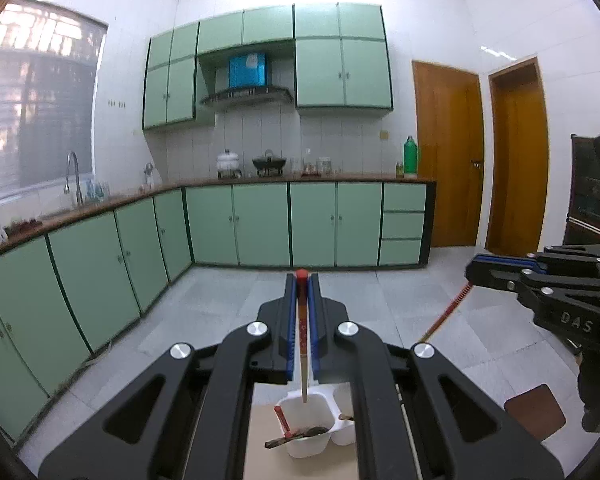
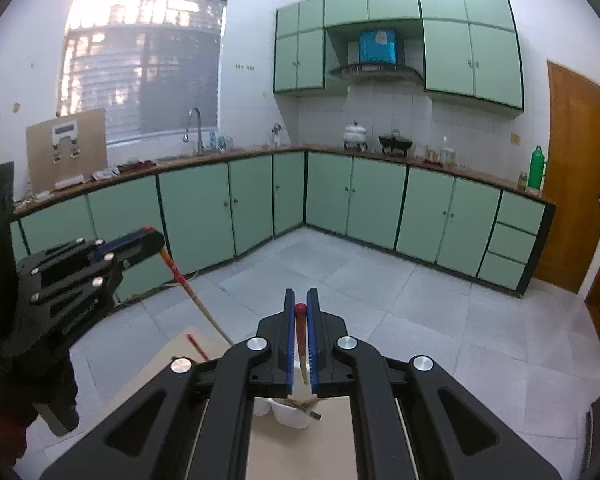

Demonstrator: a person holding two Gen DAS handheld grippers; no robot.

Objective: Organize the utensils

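Aloft, both hand-held grippers clamping chopsticks

The left hand-held gripper (image 1: pixel 302 280) is matt black plastic with shiny round metal bolts and ridged blue rubbery pads (image 1: pixel 291 320). Its chopstick (image 1: pixel 302 344) looks like smooth wood with a glossy red top. The white cup (image 1: pixel 308 426) is smooth plastic. The bench (image 1: pixel 260 432) top is pale, matt and smooth

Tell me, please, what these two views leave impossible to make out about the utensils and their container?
- White container: left wrist view, far compartment hidden by the left hand-held gripper.
- Dark utensils inside: too blurred to identify.
- Right chopstick: lower end hidden behind the right hand-held gripper.
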